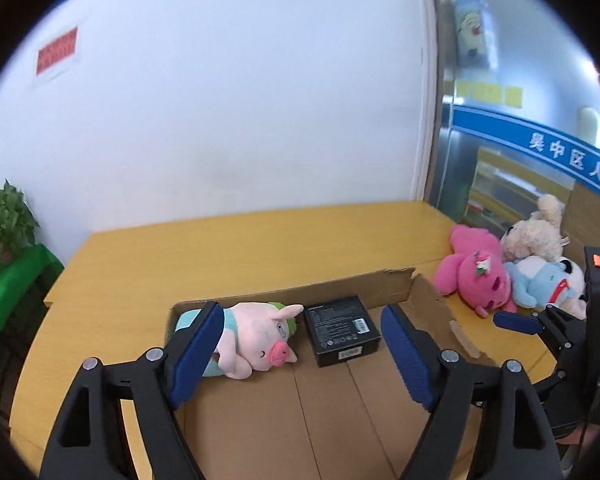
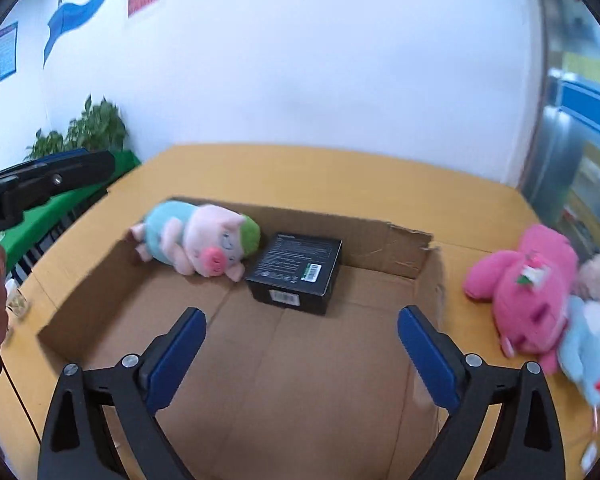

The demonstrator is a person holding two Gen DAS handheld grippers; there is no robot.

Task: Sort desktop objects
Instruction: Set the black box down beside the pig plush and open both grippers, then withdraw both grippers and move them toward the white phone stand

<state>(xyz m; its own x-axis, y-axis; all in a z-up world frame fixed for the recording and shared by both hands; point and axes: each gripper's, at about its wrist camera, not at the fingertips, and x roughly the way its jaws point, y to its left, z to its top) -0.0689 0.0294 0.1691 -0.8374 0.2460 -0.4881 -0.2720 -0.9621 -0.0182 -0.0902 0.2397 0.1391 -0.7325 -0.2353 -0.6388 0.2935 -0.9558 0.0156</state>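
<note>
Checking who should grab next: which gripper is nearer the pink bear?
Right. The right gripper hovers just beside the pink bear, near the box's right wall; the left gripper sits over the box, jaws open.

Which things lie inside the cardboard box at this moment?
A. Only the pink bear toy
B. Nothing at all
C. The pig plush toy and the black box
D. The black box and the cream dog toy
C: the pig plush toy and the black box lie side by side on the floor of the cardboard box, while the other plush toys sit outside it on the table.
</note>
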